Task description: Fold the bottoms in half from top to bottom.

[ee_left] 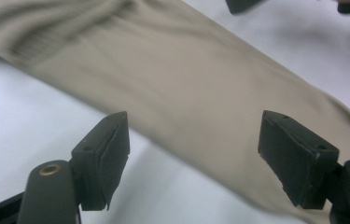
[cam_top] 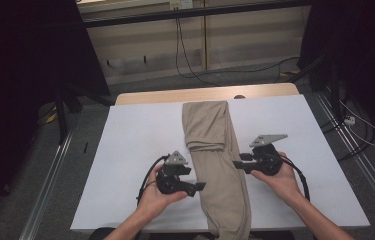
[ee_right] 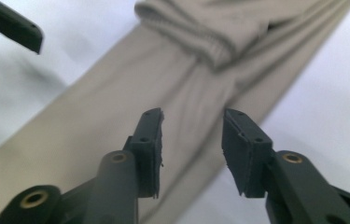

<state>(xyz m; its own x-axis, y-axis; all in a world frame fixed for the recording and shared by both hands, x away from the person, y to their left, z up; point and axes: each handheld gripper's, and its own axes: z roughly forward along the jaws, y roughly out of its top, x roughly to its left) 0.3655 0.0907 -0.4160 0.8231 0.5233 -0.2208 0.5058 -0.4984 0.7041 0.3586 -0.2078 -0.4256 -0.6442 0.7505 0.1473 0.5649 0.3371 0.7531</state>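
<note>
Beige trousers (cam_top: 217,170) lie folded lengthwise down the middle of the white table (cam_top: 135,135), their top part doubled back so the ribbed waistband (ee_right: 196,35) lies across the legs. The near end hangs over the table's front edge. My left gripper (cam_top: 200,186) hovers just left of the cloth, jaws open and pointing at it; in the left gripper view the trousers (ee_left: 186,79) lie past the open left gripper (ee_left: 193,135), nothing between the pads. My right gripper (cam_top: 237,164) hovers at the cloth's right edge. It is open over the trousers (ee_right: 116,93), and the right gripper (ee_right: 192,126) holds nothing.
A wooden strip (cam_top: 205,93) runs along the table's far edge. Cables (cam_top: 360,125) lie on the floor at the right and behind the table. Dark stands (cam_top: 62,100) flank both sides. Bare white table surface lies on either side of the trousers.
</note>
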